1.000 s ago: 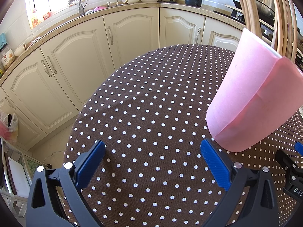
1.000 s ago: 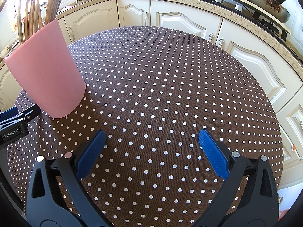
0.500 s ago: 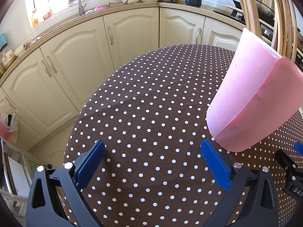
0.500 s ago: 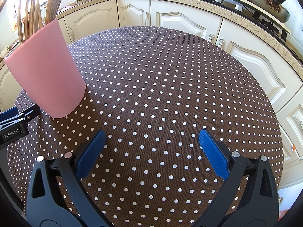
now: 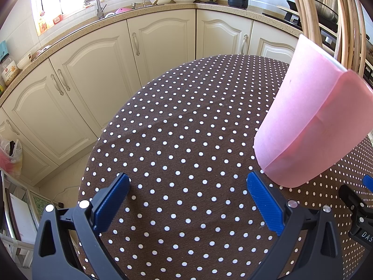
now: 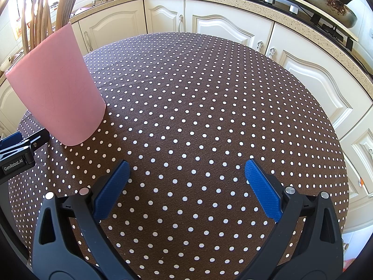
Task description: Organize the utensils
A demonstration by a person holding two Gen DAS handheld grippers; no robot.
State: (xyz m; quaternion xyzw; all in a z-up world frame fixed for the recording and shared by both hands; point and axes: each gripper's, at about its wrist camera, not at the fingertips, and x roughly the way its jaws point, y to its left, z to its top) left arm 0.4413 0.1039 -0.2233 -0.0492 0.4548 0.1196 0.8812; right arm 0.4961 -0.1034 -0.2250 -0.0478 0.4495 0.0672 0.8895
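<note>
We read "GenRobot.AI" on left gripper (image 6: 16, 163) body; "DAS", cut off, on right gripper (image 5: 363, 233) body.

Only the pink holder (image 6: 57, 86) interrupts the open dotted tablecloth (image 6: 198, 107).

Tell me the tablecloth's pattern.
Brown with white polka dots, clearest in the right wrist view.

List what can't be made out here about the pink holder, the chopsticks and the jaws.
- Chopsticks: tops cut off by the top edge in both wrist views; lower ends hidden inside the pink holder.
- Holder's inside: hidden by its own wall.
- Right gripper, left gripper: open and empty.
</note>
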